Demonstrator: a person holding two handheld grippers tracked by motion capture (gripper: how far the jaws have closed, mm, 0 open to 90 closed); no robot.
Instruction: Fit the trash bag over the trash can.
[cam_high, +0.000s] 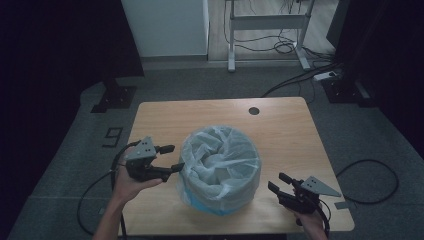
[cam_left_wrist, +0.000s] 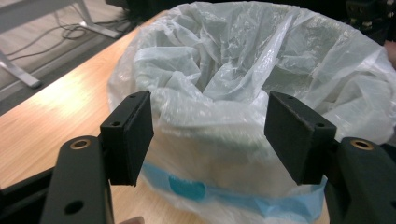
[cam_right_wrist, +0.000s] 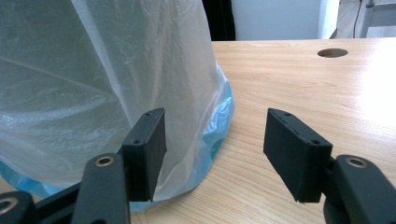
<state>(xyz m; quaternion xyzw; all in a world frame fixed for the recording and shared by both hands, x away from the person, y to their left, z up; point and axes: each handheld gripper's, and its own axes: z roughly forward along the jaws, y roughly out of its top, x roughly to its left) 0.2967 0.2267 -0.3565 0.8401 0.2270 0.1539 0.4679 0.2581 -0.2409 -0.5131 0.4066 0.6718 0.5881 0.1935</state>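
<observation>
Two black tools sit by one round blue bin lined with a crinkly clear plastic bag, in the middle of the light wooden counter. The left tool is wide apart, just beside the bag. The right tool is wide apart too, holding nothing.

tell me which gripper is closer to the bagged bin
Left. The left gripper sits at the plastic bag on the bin's left side, jaws open; the right gripper waits off its right side, apart.
</observation>
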